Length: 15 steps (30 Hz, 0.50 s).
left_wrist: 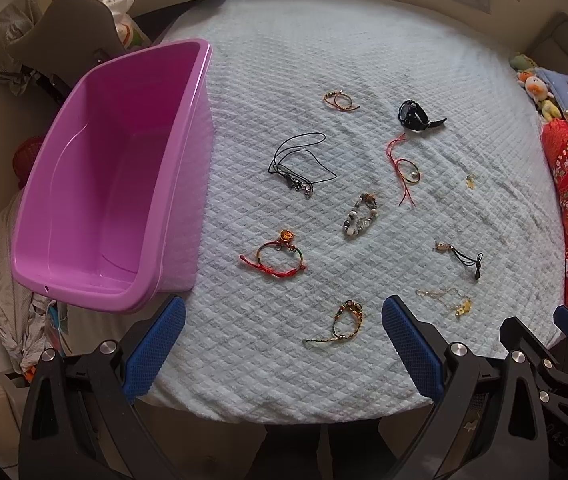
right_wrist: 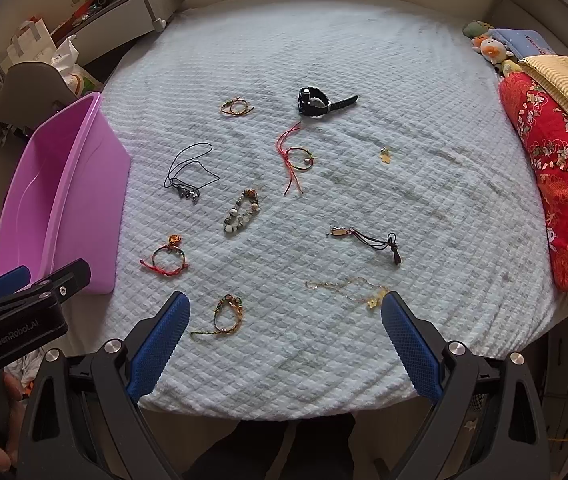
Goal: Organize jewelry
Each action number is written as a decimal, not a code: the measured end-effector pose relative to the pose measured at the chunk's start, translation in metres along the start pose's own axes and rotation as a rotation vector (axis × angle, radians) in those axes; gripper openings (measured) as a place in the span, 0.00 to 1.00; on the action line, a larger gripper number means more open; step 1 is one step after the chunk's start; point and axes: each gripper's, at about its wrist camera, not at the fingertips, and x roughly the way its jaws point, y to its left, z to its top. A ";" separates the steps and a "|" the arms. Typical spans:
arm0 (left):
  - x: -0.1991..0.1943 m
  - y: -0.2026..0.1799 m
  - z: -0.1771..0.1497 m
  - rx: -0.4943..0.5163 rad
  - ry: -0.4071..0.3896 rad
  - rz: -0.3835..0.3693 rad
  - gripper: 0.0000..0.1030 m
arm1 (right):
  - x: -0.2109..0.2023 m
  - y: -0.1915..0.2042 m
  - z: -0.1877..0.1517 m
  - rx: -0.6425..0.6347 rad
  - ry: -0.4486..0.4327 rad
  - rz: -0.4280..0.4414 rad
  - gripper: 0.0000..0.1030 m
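Observation:
Several pieces of jewelry lie spread on a pale blue quilted bed: a black watch, a black cord necklace, a beaded bracelet, a red string bracelet, a braided bracelet and a gold chain. An empty purple bin stands at the bed's left edge. My left gripper is open and empty above the near edge, with the braided bracelet between its fingers. My right gripper is open and empty beside it.
A red floral quilt and yellow blanket pile at the right edge. Plush toys sit at the far right. A chair and bags stand left of the bin.

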 end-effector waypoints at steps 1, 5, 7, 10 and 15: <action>0.000 0.001 0.000 -0.003 0.000 -0.002 0.94 | 0.000 0.000 0.000 0.000 0.000 0.000 0.90; 0.000 0.000 0.000 -0.003 0.000 0.000 0.94 | -0.001 0.000 0.000 0.001 0.000 0.000 0.90; 0.000 0.001 0.000 -0.005 -0.001 -0.003 0.94 | -0.001 0.000 0.000 0.000 -0.001 -0.001 0.90; -0.001 0.001 0.000 -0.004 -0.002 0.000 0.94 | -0.001 0.000 0.000 0.001 -0.002 0.000 0.90; -0.001 0.002 0.000 -0.004 -0.003 0.000 0.94 | -0.001 0.000 0.000 0.000 -0.001 -0.001 0.90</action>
